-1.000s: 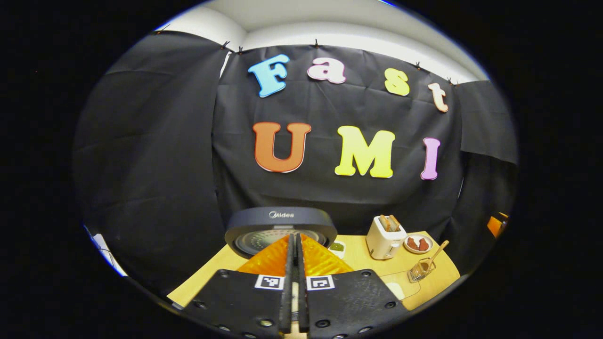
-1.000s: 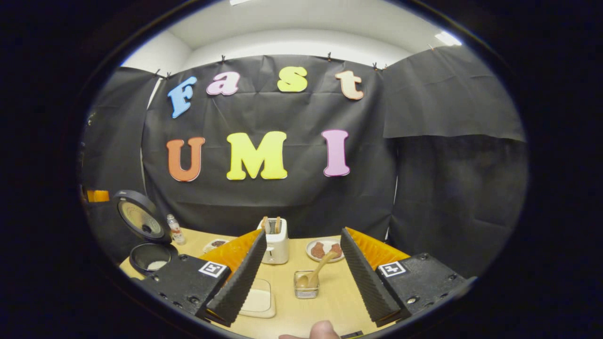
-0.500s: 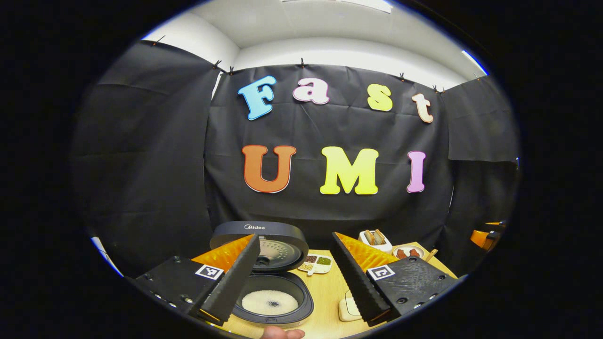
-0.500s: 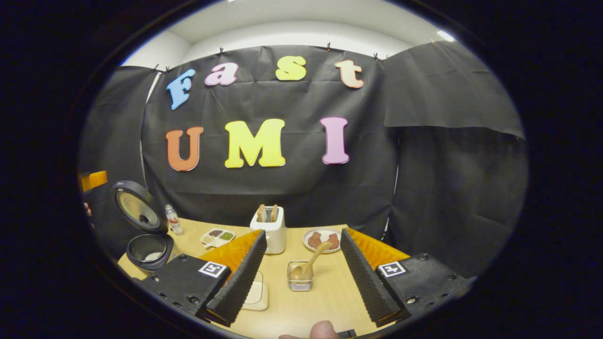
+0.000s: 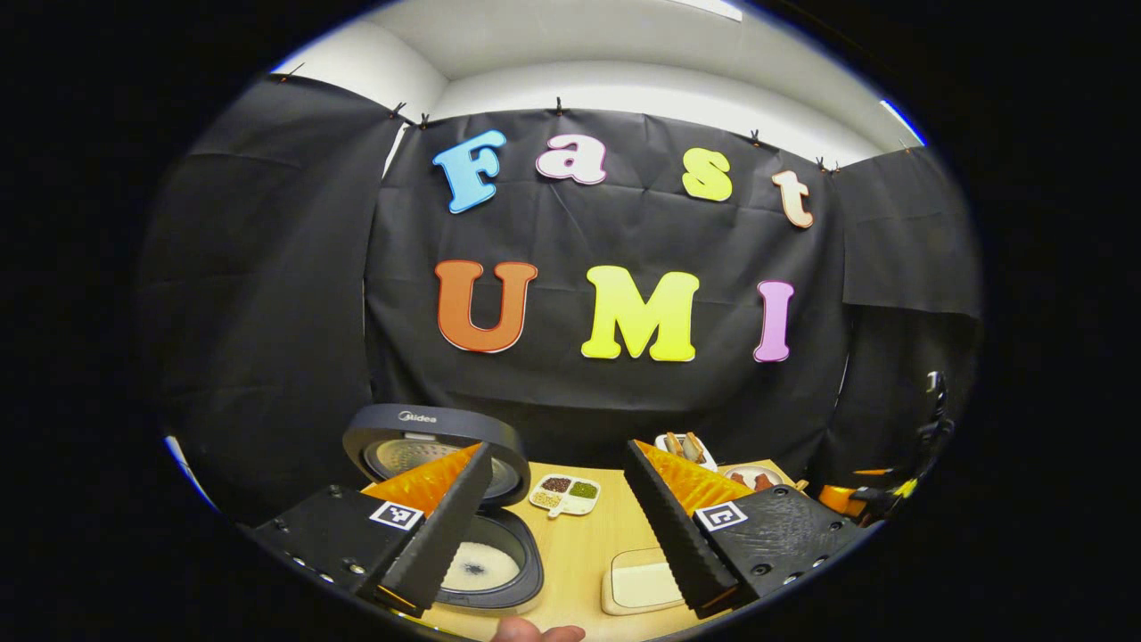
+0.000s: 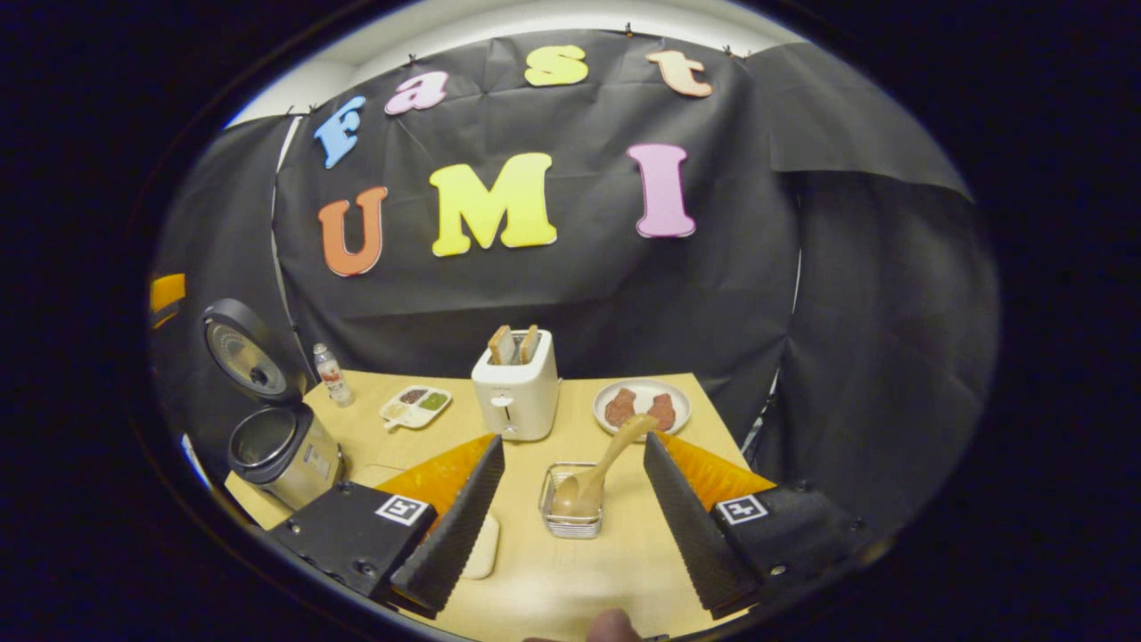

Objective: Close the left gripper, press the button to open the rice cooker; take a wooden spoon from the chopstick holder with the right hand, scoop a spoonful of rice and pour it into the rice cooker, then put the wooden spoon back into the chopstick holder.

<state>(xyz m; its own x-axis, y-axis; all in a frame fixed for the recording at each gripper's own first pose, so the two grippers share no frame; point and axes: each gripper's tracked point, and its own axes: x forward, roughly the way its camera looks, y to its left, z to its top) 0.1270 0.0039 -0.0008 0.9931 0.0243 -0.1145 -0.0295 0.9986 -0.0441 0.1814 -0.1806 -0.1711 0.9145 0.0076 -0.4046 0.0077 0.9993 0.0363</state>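
Note:
The rice cooker (image 5: pixel 486 571) stands open at the lower left of the left gripper view, lid (image 5: pixel 437 441) raised, a little white rice in its pot. My left gripper (image 5: pixel 557 535) hovers open above the table just right of the cooker, holding nothing. In the right gripper view the cooker (image 6: pixel 283 450) is at far left with its lid up. A wooden spoon (image 6: pixel 599 468) leans in the wire chopstick holder (image 6: pixel 570 513), straight ahead between the fingers of my open right gripper (image 6: pixel 570 513), which is held above and short of it.
A white toaster (image 6: pixel 517 392) with bread stands behind the holder, a plate (image 6: pixel 676 408) of meat to its right. A divided seasoning dish (image 6: pixel 414 406) and a small bottle (image 6: pixel 332 374) sit near the cooker. A flat white container (image 5: pixel 642 584) lies on the wooden table (image 6: pixel 570 580).
My left gripper went from shut at the cooker to open, and drew back and right. The right gripper tilted down and moved closer to the chopstick holder.

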